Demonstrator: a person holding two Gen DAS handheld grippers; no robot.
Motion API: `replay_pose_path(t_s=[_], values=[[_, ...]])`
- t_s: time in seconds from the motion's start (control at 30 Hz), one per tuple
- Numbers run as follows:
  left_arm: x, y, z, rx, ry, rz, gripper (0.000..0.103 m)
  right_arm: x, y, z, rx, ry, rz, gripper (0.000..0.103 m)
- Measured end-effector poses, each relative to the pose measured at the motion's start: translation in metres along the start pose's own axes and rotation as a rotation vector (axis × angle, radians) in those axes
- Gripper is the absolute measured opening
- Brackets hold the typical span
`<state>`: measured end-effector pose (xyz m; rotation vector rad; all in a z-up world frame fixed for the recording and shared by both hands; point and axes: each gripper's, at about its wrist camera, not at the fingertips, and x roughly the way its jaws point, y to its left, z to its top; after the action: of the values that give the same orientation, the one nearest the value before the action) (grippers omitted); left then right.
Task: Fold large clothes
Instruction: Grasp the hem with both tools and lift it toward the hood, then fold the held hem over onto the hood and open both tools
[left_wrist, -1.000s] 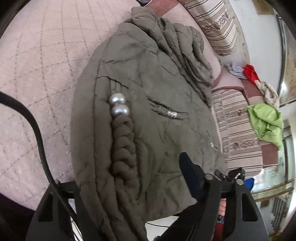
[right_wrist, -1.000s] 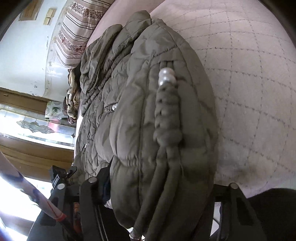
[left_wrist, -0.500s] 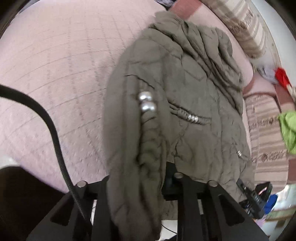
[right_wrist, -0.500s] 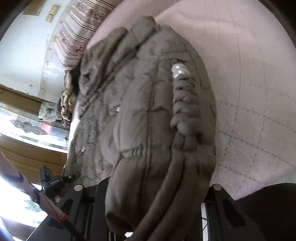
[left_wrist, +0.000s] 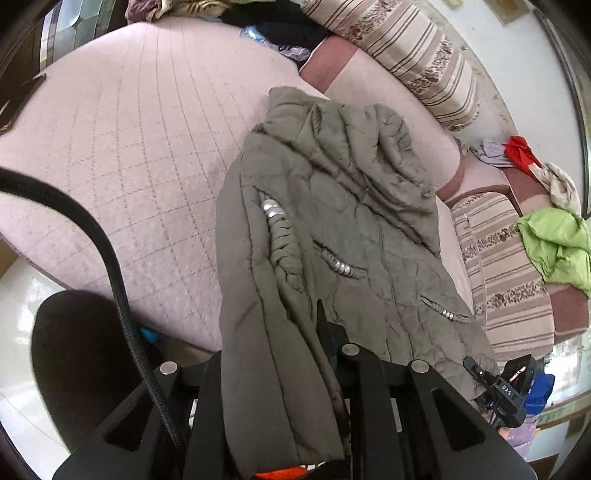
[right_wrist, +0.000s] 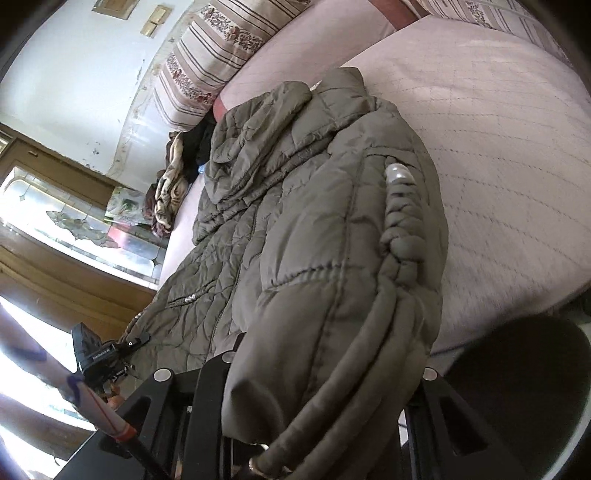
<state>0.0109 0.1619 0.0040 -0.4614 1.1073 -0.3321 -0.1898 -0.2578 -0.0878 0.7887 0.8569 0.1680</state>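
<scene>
The left gripper (left_wrist: 280, 373) is clenched on the jacket (left_wrist: 332, 221) hem. The right gripper (right_wrist: 314, 384) clamps a thick bunch of the same jacket, lifting it off the bed (left_wrist: 129, 147).

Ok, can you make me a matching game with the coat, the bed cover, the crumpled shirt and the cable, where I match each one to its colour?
Things:
1. coat
2. bed cover
3. crumpled shirt
4. cable

Colours:
A. black
B. bright green
C. olive
D. pale pink

Pairs: 1-C, 2-D, 3-B, 4-A
</scene>
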Motion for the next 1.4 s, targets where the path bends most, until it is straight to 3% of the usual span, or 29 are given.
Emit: replay_pose_path(t_s=[0.1,0.27,0.47,0.67,1.07,1.27,1.4], values=[[-0.009,-0.008,-0.002,0.017,-0.017,0.025,0.016,-0.005,0.009,0.002,-0.012,0.006,-0.008,0.026],[-0.018,-0.034,0.014,0.067,-0.068,0.046,0.016,-0.007,0.036,0.035,-0.062,-0.021,-0.003,0.026],[-0.024,-0.066,0.062,0.124,-0.155,0.047,0.016,-0.010,0.065,0.078,-0.114,-0.081,0.007,0.026],[-0.015,-0.092,0.112,0.162,-0.215,0.067,0.016,0.005,0.092,0.142,-0.126,-0.160,-0.023,0.026],[0.065,-0.145,0.245,0.163,-0.259,0.158,0.017,0.078,0.115,0.282,-0.067,-0.188,-0.123,0.026],[0.139,-0.149,0.304,0.150,-0.235,0.276,0.017,0.134,0.102,0.341,-0.015,-0.168,-0.194,0.028],[0.200,-0.138,0.333,0.141,-0.173,0.373,0.017,0.179,0.077,0.370,0.035,-0.138,-0.243,0.031]])
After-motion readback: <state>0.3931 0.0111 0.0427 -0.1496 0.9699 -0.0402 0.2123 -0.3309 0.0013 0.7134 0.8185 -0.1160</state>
